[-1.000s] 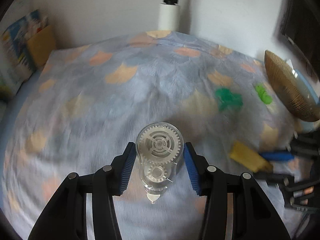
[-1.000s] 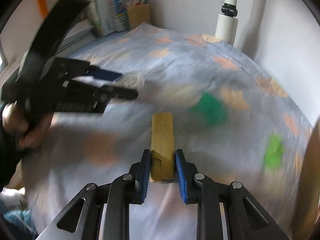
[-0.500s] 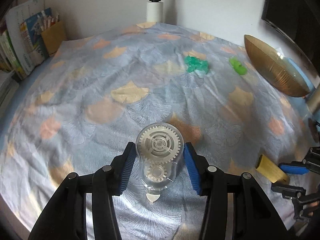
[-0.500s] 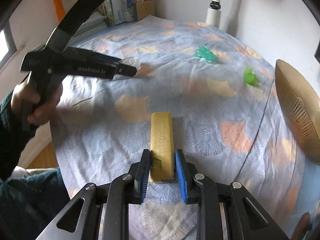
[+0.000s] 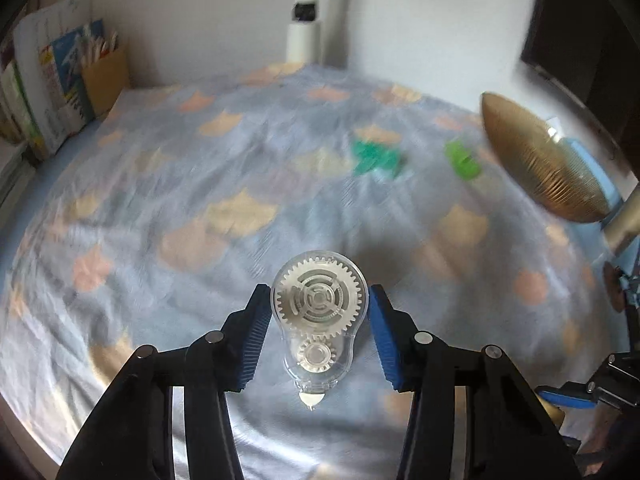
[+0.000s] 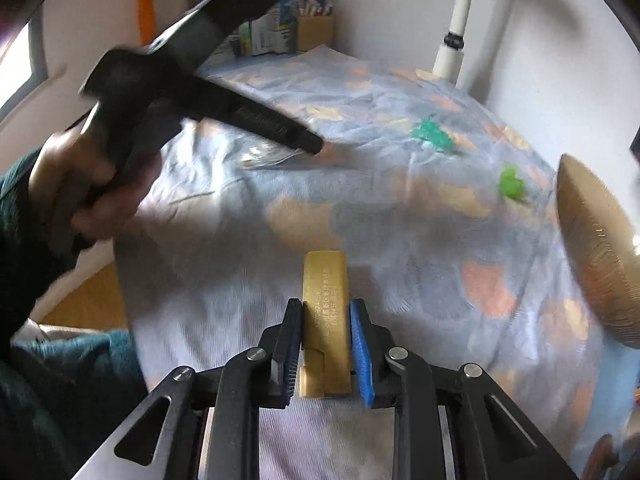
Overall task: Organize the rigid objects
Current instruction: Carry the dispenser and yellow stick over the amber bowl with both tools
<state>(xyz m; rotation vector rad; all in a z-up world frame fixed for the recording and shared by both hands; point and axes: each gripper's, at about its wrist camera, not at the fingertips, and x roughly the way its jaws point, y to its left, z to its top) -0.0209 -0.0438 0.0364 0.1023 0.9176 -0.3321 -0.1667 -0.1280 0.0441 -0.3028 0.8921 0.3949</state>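
Left wrist view: the left gripper [image 5: 318, 334] holds a clear plastic correction-tape dispenser [image 5: 318, 320] between its blue pads [image 5: 253, 342], above the patterned bedspread [image 5: 168, 200]. Two white gears show inside the case, a large one above a small one, and its pointed tip faces the camera. The pads sit at the sides of the case with thin slivers of cloth showing between; contact is hard to confirm, yet the dispenser hangs clear of the cloth, so it is gripped. One gold ribbed bowl [image 5: 540, 172] stands tilted at the right edge of the bed; its inside is turned away, so I cannot tell what it holds. Two green items lie apart on the cloth near it: a blurred teal cluster [image 5: 376, 158] and a brighter green piece [image 5: 462, 160]. At far left a tan cardboard box [image 5: 106, 76] holds upright sticks or pens, beside a stack of books [image 5: 48, 92]. A white pole [image 5: 306, 16] rises behind the bed.

Right wrist view: the right gripper [image 6: 325, 350] is clamped on one gold bar-shaped block [image 6: 325, 300] with printed characters, its far end pointing out over the bedspread [image 6: 400, 240]. The left gripper [image 6: 192, 92] crosses the upper left, held in a hand [image 6: 92, 196], with the blurred clear dispenser [image 6: 272, 156] at its tip. The teal cluster [image 6: 434, 136] and green piece [image 6: 512, 186] lie apart, the green one nearer the gold bowl [image 6: 596, 248]. The cardboard box [image 6: 316, 30] with sticks stands at the far corner.
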